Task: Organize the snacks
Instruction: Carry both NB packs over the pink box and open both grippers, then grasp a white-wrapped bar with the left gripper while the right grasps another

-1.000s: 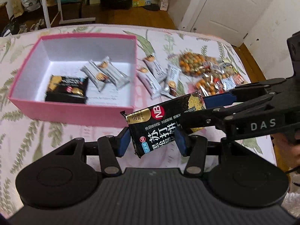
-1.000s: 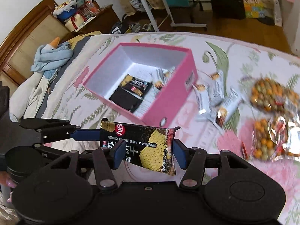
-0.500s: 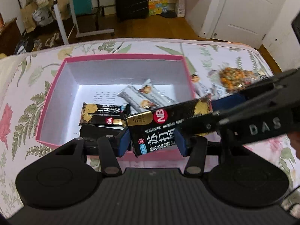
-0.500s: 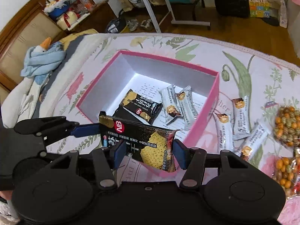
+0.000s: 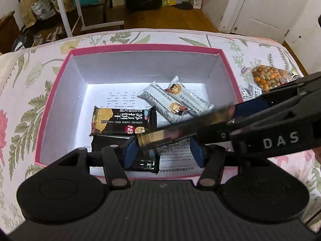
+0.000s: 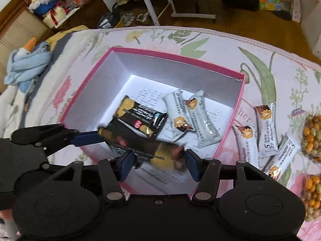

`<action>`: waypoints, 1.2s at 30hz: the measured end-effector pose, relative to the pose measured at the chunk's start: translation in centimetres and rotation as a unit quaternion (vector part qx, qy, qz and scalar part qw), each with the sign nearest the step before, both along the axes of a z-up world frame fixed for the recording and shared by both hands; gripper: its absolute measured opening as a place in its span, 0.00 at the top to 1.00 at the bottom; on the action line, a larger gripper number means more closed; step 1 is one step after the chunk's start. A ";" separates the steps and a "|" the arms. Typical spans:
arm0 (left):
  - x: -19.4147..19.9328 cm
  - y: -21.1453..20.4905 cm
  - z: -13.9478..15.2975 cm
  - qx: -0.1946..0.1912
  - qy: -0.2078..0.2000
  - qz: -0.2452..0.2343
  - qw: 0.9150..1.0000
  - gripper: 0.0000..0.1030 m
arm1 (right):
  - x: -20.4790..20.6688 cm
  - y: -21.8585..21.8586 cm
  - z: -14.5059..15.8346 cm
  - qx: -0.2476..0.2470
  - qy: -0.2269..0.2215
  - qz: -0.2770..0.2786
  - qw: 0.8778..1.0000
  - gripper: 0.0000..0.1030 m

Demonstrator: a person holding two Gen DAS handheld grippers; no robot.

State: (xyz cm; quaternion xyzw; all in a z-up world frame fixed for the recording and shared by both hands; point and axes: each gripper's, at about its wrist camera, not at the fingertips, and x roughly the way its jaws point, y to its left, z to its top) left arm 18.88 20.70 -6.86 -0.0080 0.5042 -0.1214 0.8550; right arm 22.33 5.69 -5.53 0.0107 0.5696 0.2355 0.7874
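Lower left of the right view: the left gripper [image 6: 100, 135] was seen with its jaws apart. At center, the blurred cracker packet [image 6: 144, 150] hung over the pink box [image 6: 176, 57], unclamped between the spread right gripper [image 6: 158, 165], judged released for dropping.

The black-and-gold foil cracker packet [image 6: 140, 148] between the grippers is motion-blurred — print unreadable; a second black cracker packet [image 5: 140, 160] lies half-hidden beneath.

Lying directly on floral-covered bed [image 6: 230, 46]: pink box [image 6: 176, 57], white snack bars [image 6: 266, 128] just beside it, nut bags [image 6: 313, 134] further right, blue cloth [image 6: 26, 64] well apart.
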 end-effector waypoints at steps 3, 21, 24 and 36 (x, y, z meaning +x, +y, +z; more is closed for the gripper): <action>-0.4 0.1 0.1 0.003 -0.008 0.007 1.000 0.37 | -0.2 -0.1 0.1 -0.002 -0.007 -0.001 1.000 0.38; -7.3 -3.2 7.6 -0.010 -0.080 -0.018 0.997 0.33 | -6.1 -9.4 6.1 0.035 -0.099 0.005 0.994 0.36; -7.7 -4.8 8.4 -0.019 -0.085 -0.027 0.996 0.33 | -6.9 -13.5 6.9 0.053 -0.121 -0.002 0.991 0.36; -7.0 -14.9 6.5 -0.025 -0.082 -0.053 0.995 0.39 | -6.5 -23.0 3.2 0.131 -0.165 -0.066 0.975 0.40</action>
